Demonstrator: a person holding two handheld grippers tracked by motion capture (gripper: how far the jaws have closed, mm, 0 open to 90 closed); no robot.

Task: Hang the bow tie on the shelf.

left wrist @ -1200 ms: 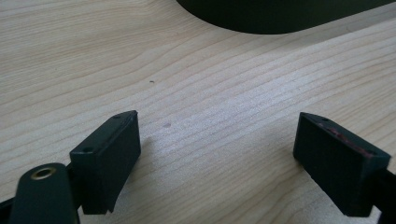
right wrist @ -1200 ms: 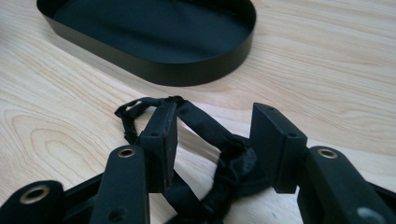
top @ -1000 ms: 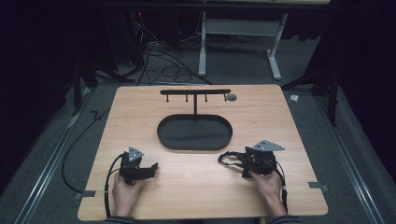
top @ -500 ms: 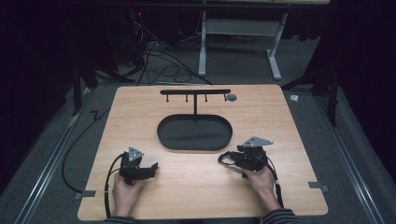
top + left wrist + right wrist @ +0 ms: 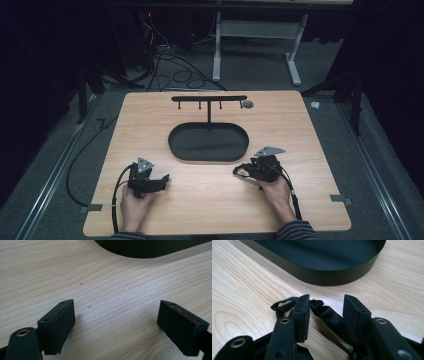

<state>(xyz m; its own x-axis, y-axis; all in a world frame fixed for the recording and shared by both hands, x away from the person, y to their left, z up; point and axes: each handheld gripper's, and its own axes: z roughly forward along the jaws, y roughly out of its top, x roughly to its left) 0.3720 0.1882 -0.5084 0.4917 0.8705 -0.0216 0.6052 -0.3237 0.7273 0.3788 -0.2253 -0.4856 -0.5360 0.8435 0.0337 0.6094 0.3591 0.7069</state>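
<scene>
black fabric strap (image 5: 325, 312) lying limp on the table (image 5: 244, 297) between the right gripper (image 5: 325, 306) jaws, just closing, not yet pinching. probably light, soft, floppy; best gripped mid-bunch. black oval tray (image 5: 332, 277) just beyond. left gripper (image 5: 117, 317) jaws spread wide, nothing between.

Left gripper (image 5: 159, 181) agape — right gripper (image 5: 242, 171) half-closed

Even overhead light fell on the pale wooden desk (image 5: 200, 200), while the room around it lay nearly black. Both gripper views were bright and fairly sharp on the wood grain. Soft shadows sat under the black jaws, whose nearest parts were slightly blurred.
</scene>
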